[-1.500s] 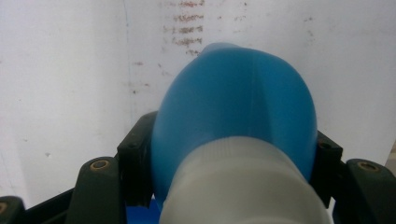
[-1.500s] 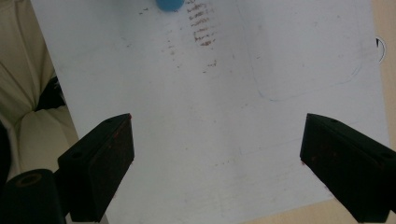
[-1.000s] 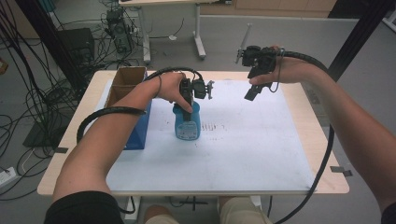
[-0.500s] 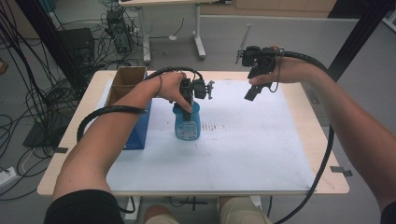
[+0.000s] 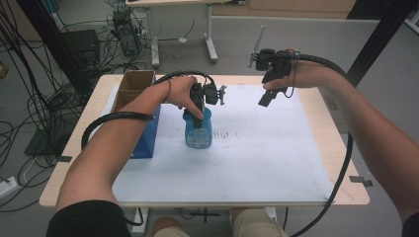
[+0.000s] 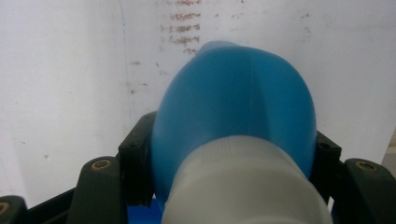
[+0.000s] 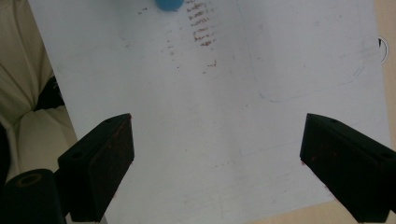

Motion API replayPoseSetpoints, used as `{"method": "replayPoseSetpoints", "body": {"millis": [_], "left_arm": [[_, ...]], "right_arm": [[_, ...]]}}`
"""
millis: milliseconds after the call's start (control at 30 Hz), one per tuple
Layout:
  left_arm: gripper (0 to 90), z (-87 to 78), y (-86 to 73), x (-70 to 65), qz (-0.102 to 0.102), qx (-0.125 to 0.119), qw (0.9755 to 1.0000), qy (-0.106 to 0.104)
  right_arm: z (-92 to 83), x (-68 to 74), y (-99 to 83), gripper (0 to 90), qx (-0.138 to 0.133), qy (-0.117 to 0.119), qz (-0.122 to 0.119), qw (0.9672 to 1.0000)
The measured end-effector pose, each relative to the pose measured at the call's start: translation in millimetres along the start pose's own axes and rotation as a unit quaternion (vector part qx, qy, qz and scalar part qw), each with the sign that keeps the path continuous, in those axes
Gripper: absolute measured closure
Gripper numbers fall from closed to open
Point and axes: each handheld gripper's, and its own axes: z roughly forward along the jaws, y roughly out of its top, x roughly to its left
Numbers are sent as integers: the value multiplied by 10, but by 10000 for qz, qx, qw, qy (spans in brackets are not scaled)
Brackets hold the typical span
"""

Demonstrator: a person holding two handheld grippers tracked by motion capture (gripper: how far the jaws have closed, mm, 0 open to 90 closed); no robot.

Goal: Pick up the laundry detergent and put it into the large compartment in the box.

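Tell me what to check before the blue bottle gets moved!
1. Left gripper around the blue bottle: ok, a jaw sits on each side of it just below the white cap.
2. Grip tight enough to lift: cannot tell.
3. Bottle upright on the white sheet: ok.
4. Right gripper out of the way: ok, held up over the far side of the table with its jaws wide open and nothing between them.
5. Room beside the bottle: ok on its right; the blue box stands close on its left.
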Motion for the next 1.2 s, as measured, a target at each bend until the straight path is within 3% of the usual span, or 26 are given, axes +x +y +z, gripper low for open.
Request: {"method": "replayPoseSetpoints", "body": {"millis": [1200], "left_arm": [[370,0,0,11,0,3,10000,-15]], "right_arm": [[44,-1,43,99,51,0,-13,10000]]}}
